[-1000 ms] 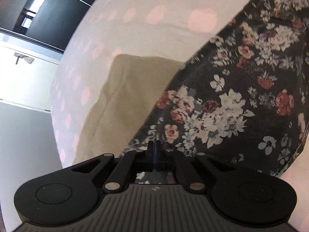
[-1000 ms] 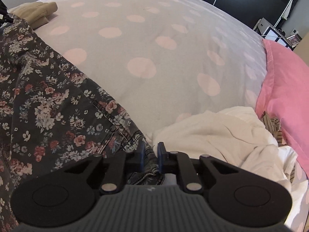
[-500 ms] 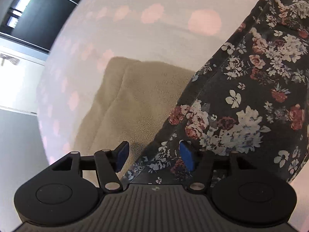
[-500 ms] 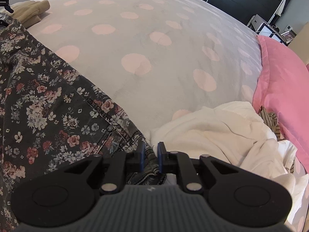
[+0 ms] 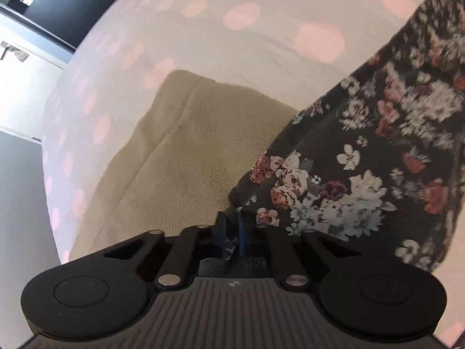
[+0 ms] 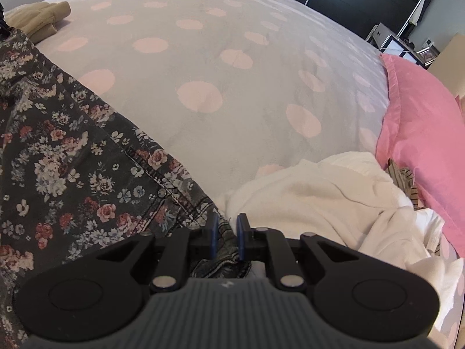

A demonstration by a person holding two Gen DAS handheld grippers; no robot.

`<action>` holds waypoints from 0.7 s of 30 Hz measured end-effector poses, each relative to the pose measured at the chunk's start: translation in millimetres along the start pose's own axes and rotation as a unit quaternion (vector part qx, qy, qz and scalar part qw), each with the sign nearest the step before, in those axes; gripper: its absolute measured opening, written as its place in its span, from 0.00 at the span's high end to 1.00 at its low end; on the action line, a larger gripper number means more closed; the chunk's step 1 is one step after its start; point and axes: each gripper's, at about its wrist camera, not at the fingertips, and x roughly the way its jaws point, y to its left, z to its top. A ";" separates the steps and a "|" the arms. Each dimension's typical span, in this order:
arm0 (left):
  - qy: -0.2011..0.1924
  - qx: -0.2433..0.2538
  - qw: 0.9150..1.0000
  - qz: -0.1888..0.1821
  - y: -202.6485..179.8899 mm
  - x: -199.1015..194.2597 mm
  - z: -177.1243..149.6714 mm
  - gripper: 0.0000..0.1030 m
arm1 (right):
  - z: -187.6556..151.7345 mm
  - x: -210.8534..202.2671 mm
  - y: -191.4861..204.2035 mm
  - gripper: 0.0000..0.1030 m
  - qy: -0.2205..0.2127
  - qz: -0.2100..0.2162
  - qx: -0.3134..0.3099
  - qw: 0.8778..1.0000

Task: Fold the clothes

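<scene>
Bedspread (image 6: 232, 93): floral garment (image 6: 72, 174) spread at left, towel heap (image 6: 319, 197) at right, pillow (image 6: 421, 133) beyond, folded garment (image 6: 37, 20) at far left corner.

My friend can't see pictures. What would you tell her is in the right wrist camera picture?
The right gripper pinches the edge of a dark floral garment that lies on a bed cover with pink dots. A rumpled white garment sits just right of the gripper, with a pink pillow past it. A folded beige garment rests at the far left.
</scene>
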 end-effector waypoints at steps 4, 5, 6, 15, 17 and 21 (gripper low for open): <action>-0.038 -0.038 0.998 0.016 7.1 -40.2 -21.0 0.96 | -2.4 -27.8 -0.6 0.88 -0.017 -0.013 0.008 1.000; -0.045 -0.044 0.998 0.023 7.8 -51.5 -27.1 0.97 | -3.1 -35.0 -0.7 0.88 -0.021 -0.016 0.011 1.000; -0.053 -0.050 0.997 0.030 8.2 -63.4 -33.7 0.97 | -4.5 -44.2 -0.2 0.89 -0.027 -0.021 0.012 0.999; -0.095 -0.085 0.990 0.058 13.3 -138.9 -78.6 0.97 | -40.6 -154.2 1.2 1.00 -0.097 -0.047 0.052 0.993; -0.110 -0.092 0.988 0.052 13.6 -157.8 -94.8 0.97 | -54.5 -180.0 0.6 1.00 -0.109 -0.038 0.072 0.991; -0.097 -0.099 0.989 0.058 1.1 -170.9 -77.1 0.97 | -70.7 -197.4 19.1 1.00 -0.102 -0.010 0.071 0.992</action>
